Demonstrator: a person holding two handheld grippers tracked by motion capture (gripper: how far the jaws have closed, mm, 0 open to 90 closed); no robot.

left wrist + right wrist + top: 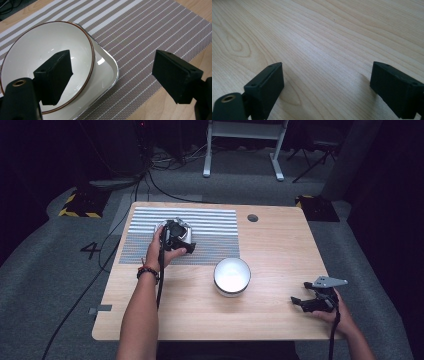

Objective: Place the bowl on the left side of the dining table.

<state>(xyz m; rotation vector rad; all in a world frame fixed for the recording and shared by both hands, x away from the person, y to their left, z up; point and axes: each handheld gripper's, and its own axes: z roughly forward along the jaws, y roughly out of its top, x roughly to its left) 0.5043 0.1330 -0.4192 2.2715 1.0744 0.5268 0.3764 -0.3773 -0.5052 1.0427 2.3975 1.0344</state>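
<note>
My left gripper [113,75] hangs open above the near left of a striped placemat [150,30]. One jaw is over the inside of a white bowl with a brown rim [37,45], the other over the bare mat. That bowl sits on a white square plate with rounded corners [106,72]. In the high view the left gripper [176,235] covers most of the bowl and plate. My right gripper [325,87] is open just above bare wood, with nothing between its jaws. The high view shows it [300,302] near the table's front right corner, pointing left.
A second, plain white bowl [232,276] stands on the wooden table [280,250] just in front of the placemat [210,235]. A round cable hole [252,217] lies at the back. Cables trail off the table's left side onto the grey floor.
</note>
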